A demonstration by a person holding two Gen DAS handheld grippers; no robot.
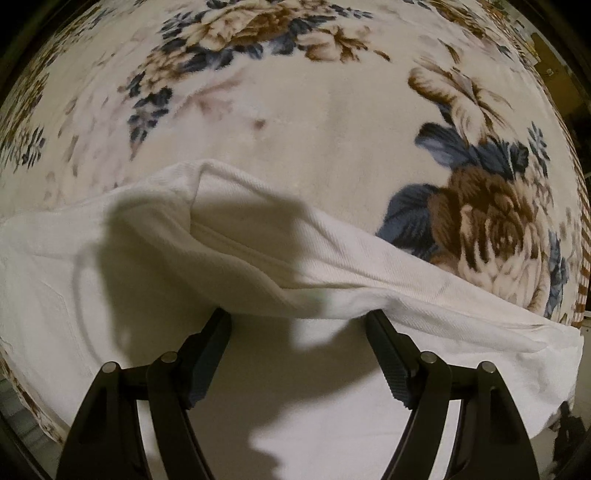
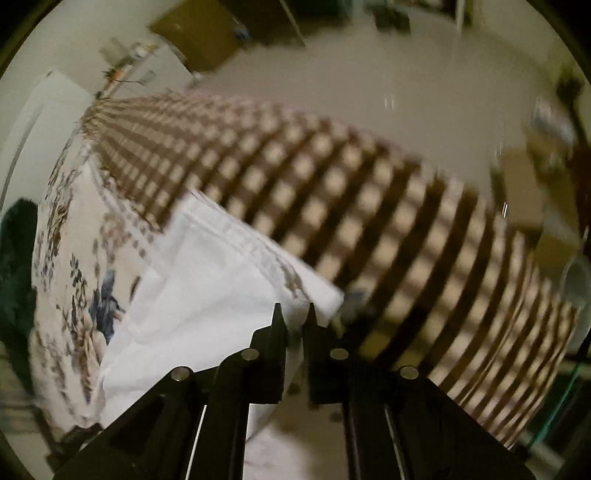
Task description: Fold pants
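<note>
Open left gripper (image 1: 297, 317) over white pants (image 1: 236, 254) on floral blanket (image 1: 332, 122).

A cream floral blanket (image 1: 332, 129) with blue and brown blooms covers the bed, edged by a brown-and-cream checked border (image 2: 369, 206). Beyond it lie a pale glossy floor (image 2: 369, 74) and a brown wooden cabinet (image 2: 199, 33), blurred under warm indoor light.
</note>
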